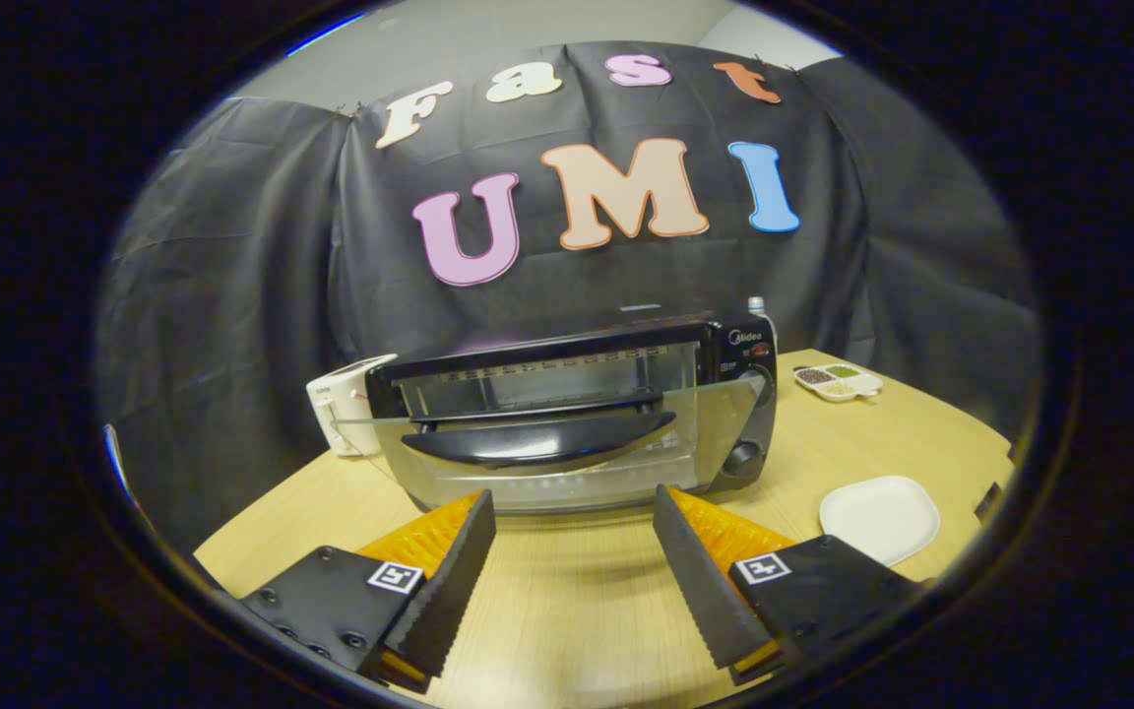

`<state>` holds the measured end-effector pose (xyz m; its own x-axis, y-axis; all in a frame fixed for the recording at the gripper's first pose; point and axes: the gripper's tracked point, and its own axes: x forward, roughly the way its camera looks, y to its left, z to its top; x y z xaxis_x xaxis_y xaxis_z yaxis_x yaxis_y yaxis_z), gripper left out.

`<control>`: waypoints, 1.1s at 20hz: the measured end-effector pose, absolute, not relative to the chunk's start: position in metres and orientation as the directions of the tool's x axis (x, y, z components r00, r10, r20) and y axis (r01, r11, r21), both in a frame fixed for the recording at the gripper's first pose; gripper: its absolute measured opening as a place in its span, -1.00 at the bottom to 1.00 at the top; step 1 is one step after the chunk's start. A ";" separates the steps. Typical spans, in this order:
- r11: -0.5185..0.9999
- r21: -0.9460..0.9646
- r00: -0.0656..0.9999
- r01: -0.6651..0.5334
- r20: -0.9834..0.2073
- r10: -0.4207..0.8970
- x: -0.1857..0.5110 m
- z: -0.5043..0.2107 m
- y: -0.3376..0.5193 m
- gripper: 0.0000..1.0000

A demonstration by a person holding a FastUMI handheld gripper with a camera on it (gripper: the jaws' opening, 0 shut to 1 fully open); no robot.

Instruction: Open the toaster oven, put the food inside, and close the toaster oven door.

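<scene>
Here's the gripper hanging low over a pale wood-grain surface — its two fingers spread wide apart, wedge-shaped with ridged, saw-toothed inner faces, and nothing held between them. Each finger carries one small square marker tag on its base, two in all.

Just ahead of the fingertips sits the toaster oven, one boxy unit with a glossy dark shell and a shiny metal inside. Its long axis runs crossways to the fingers, front face turned toward them. The glass door is swung partway down, hinged along its bottom edge, its top edge tipped toward the fingers, and a long curved dark handle stretches across it. Two round knobs are stacked on the control panel on the right-finger side.

Beyond the left finger, touching or just beside the oven's far corner, stands one white slot toaster, smooth and rounded. Out past the right finger lies one white plate, squarish with soft corners and bare. Farther beyond it — a small white divided dish with three compartments of grainy, dark and pale fillings. One bottle cap peeks up behind the oven.
</scene>
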<state>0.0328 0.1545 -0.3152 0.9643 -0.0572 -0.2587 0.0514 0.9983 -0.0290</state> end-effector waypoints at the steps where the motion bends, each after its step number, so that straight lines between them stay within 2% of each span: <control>1: 0.998 -0.029 0.965 0.056 -0.256 -0.061 0.037 -0.313 0.153 1.00; 10: 0.996 0.010 0.974 0.089 -0.208 -0.085 0.065 -0.278 0.143 1.00; 18: 0.995 0.016 0.982 0.099 -0.161 -0.095 0.055 -0.244 0.127 0.99; 22: 0.998 -0.009 0.989 0.059 -0.132 -0.060 0.043 -0.220 0.126 0.99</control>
<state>0.0431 0.1256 -0.2195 0.9895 -0.0598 -0.1316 0.0591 0.9982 -0.0092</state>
